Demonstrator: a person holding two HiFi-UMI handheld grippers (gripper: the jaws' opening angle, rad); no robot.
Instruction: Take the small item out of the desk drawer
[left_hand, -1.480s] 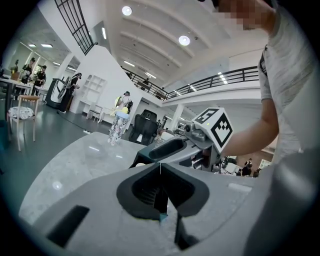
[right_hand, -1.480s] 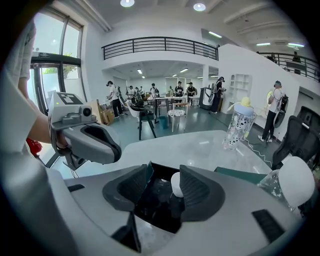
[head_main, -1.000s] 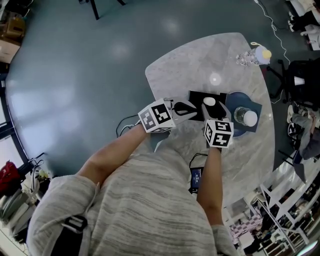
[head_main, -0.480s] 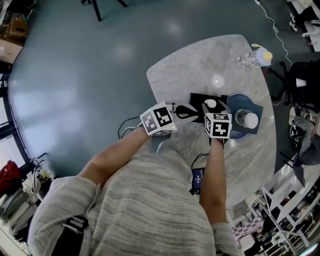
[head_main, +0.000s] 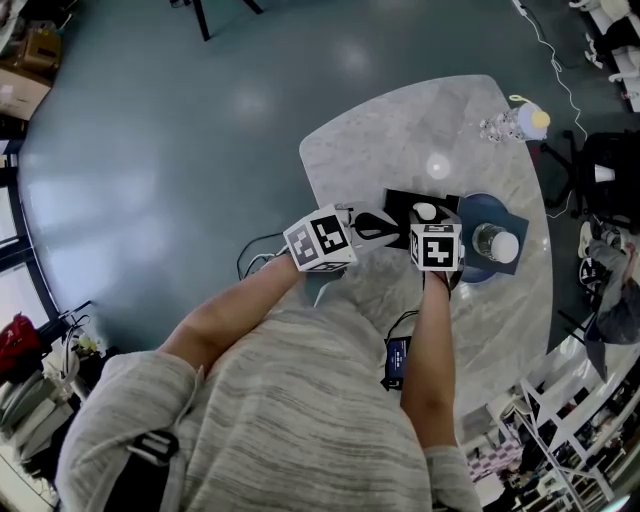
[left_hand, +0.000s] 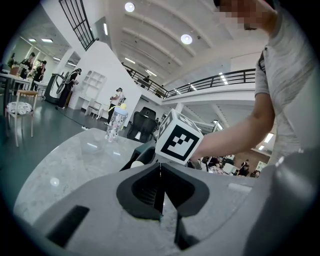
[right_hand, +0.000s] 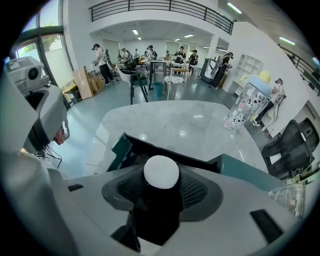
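A small white round item (right_hand: 161, 171) sits between the dark pads of my right gripper (right_hand: 161, 186), which is shut on it above the open drawer (right_hand: 131, 150), a black box with teal sides. In the head view the white item (head_main: 425, 210) shows at the tip of the right gripper (head_main: 428, 221), over the black drawer (head_main: 398, 203) on the marble table (head_main: 390, 140). My left gripper (head_main: 387, 227) rests just left of the drawer, its jaws shut with nothing between them. In the left gripper view that gripper (left_hand: 160, 189) faces the right gripper's marker cube (left_hand: 179, 140).
A glass jar with a white lid (head_main: 495, 242) stands on a dark blue mat (head_main: 515, 212) right of the drawer. A patterned bottle with a yellow cap (head_main: 520, 122) is at the table's far right. A small device on a cable (head_main: 396, 362) hangs by the near edge.
The right gripper's marker cube has drawn closer to the drawer and turned, the white item staying at its tip. The left gripper has barely moved.
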